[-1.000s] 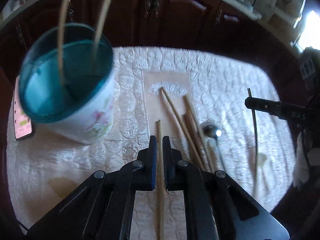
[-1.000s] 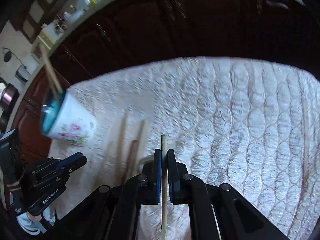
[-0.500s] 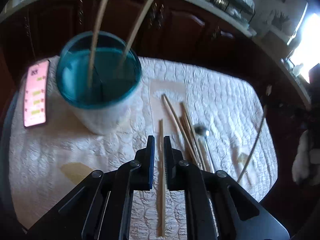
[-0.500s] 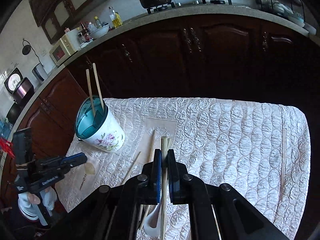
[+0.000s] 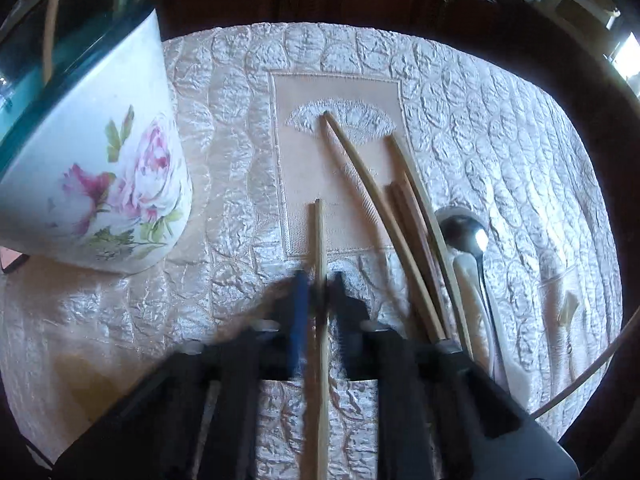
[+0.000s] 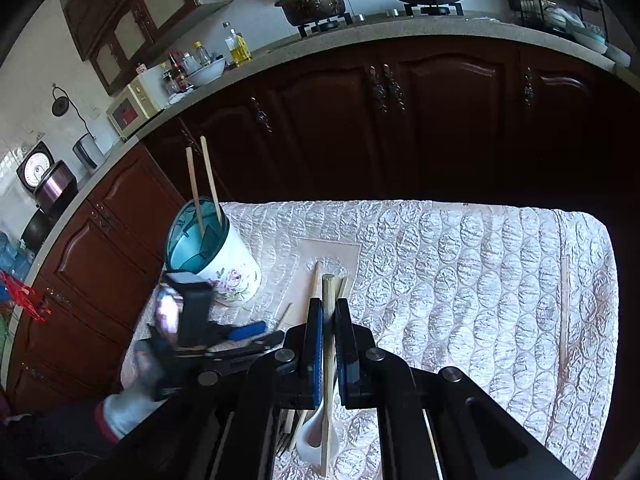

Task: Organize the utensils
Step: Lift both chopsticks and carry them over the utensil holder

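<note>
A floral white cup with a teal liner (image 5: 92,168) (image 6: 230,268) stands at the table's left and holds two chopsticks (image 6: 196,188). My left gripper (image 5: 319,280) (image 6: 256,334) is low over the quilted cloth. Its jaws are closing onto a pale chopstick (image 5: 319,236) that lies between them on the table. My right gripper (image 6: 329,308) hangs above the table, shut on another pale chopstick (image 6: 328,284). Loose chopsticks (image 5: 376,200), a metal spoon (image 5: 466,232) and a white ceramic spoon (image 6: 314,432) lie right of the left gripper.
The quilted white tablecloth (image 5: 500,120) covers a small table with dark wooden cabinets (image 6: 440,120) close behind it. One more chopstick (image 6: 564,304) lies near the cloth's right edge. A gloved hand and dark sleeve (image 6: 120,412) carry the left gripper.
The left gripper rose and spread slightly, then dropped back over the lying chopstick with narrower jaws. The right gripper lifted its chopstick off the table and has since held still.
</note>
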The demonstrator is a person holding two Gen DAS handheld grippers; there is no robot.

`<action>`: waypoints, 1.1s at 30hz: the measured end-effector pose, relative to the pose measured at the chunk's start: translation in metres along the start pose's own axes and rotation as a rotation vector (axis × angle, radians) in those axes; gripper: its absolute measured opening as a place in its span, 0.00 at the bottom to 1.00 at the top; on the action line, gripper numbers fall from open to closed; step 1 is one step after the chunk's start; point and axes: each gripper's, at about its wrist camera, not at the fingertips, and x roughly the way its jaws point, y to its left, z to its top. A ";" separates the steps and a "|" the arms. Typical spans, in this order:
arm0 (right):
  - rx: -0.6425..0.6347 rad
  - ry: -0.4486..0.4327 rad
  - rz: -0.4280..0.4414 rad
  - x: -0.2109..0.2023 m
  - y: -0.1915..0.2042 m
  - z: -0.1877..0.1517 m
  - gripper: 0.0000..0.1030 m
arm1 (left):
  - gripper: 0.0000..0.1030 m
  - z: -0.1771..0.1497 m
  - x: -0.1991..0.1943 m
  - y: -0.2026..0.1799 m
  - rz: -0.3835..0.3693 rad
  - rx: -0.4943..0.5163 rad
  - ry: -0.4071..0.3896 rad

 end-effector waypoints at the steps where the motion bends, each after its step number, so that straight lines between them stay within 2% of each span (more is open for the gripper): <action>1: -0.002 -0.003 0.003 -0.002 0.001 0.001 0.05 | 0.05 -0.001 -0.004 0.004 -0.017 -0.010 -0.003; 4: -0.015 -0.020 0.024 -0.010 0.009 0.006 0.05 | 0.04 -0.003 -0.031 0.024 -0.120 -0.067 -0.024; 7: -0.029 -0.042 0.049 -0.016 0.018 0.013 0.05 | 0.04 -0.005 -0.064 0.039 -0.181 -0.086 -0.071; 10: -0.055 -0.059 0.058 -0.020 0.029 0.019 0.05 | 0.04 -0.007 -0.084 0.046 -0.147 -0.070 -0.113; 12: -0.057 -0.061 0.063 -0.019 0.034 0.021 0.05 | 0.06 -0.006 -0.079 0.042 -0.136 -0.057 -0.109; 13: -0.061 -0.061 0.061 -0.019 0.036 0.021 0.05 | 0.09 -0.006 -0.071 0.039 -0.130 -0.056 -0.095; 15: -0.065 -0.059 0.060 -0.019 0.040 0.021 0.05 | 0.22 -0.005 -0.055 0.028 -0.121 -0.047 -0.070; 17: -0.071 -0.057 0.059 -0.022 0.042 0.021 0.05 | 0.26 -0.001 -0.034 0.015 -0.079 -0.021 -0.049; 22: -0.082 -0.068 0.057 -0.031 0.046 0.022 0.05 | 0.26 0.003 0.006 -0.002 0.017 0.029 -0.004; 23: -0.082 -0.071 0.057 -0.033 0.046 0.023 0.05 | 0.21 0.004 0.006 -0.003 0.028 0.038 -0.021; 24: -0.083 -0.076 0.058 -0.035 0.046 0.023 0.05 | 0.06 0.004 0.005 -0.003 0.028 0.039 -0.025; 27: -0.082 -0.086 0.061 -0.038 0.047 0.025 0.05 | 0.04 0.005 -0.006 0.009 -0.049 -0.017 -0.009; 31: -0.084 -0.098 0.079 -0.040 0.050 0.027 0.05 | 0.04 0.000 -0.060 0.034 -0.172 -0.073 -0.081; 33: -0.089 -0.101 0.087 -0.041 0.054 0.028 0.05 | 0.04 -0.004 -0.088 0.043 -0.205 -0.076 -0.121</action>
